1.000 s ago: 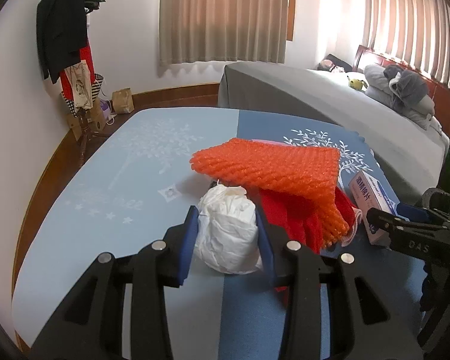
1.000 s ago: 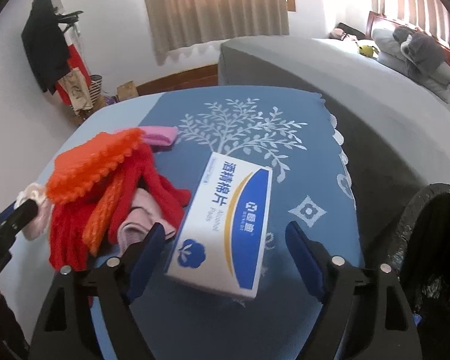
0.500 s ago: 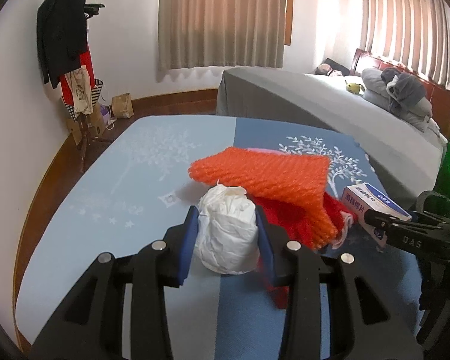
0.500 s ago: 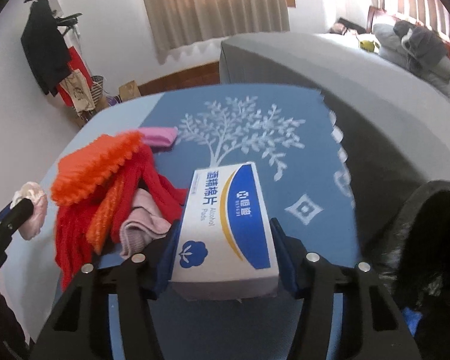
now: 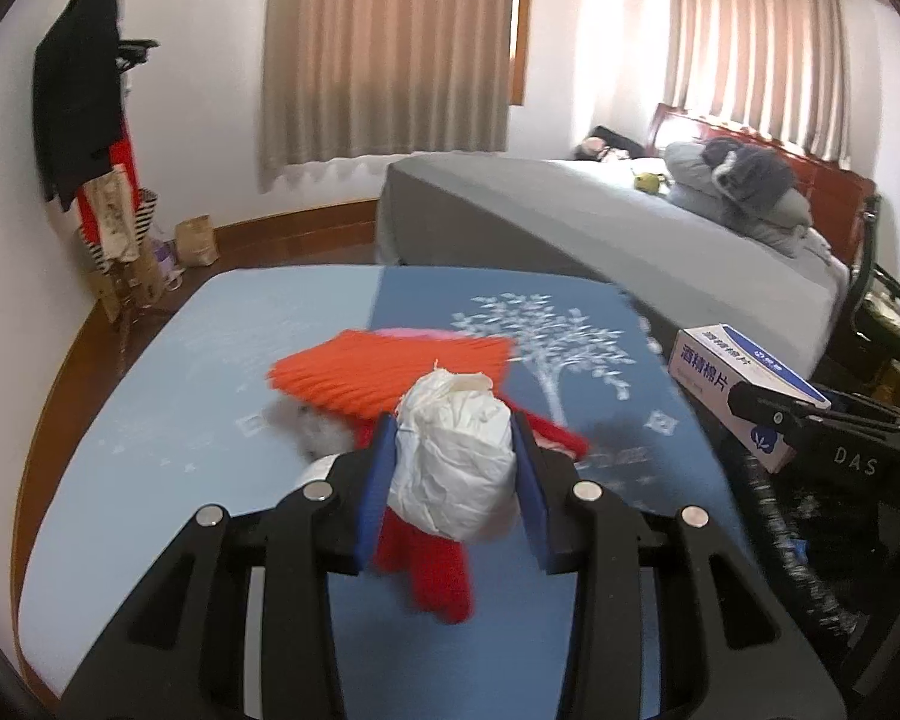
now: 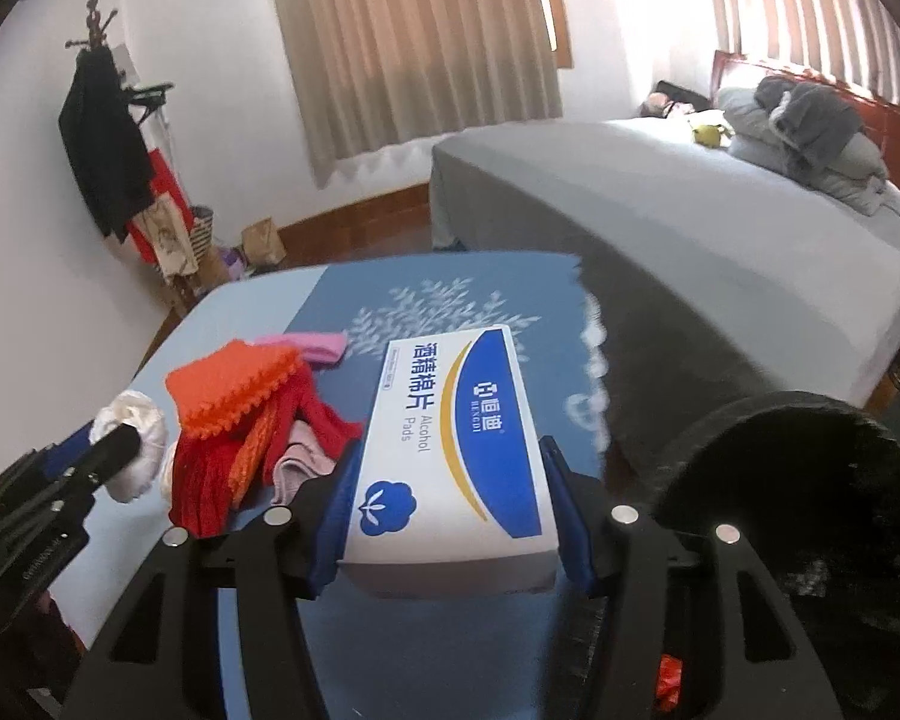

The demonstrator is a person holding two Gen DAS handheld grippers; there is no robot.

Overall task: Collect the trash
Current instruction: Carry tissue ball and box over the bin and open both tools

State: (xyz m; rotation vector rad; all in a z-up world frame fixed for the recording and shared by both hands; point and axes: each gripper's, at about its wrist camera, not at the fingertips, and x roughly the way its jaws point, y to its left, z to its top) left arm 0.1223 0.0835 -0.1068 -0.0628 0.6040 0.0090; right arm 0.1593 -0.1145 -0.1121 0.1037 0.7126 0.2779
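Trash is in both grips, the left gripper (image 5: 455,468) clamped on a crumpled white wad (image 5: 453,456) and the right gripper (image 6: 447,510) on an alcohol-pad box (image 6: 450,450), so next comes carrying both to the black bag (image 6: 792,480) just right of the box.

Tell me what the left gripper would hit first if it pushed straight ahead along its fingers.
Probably the orange knit cloth, lying just beyond the white wad that the left gripper holds; depth is unclear.
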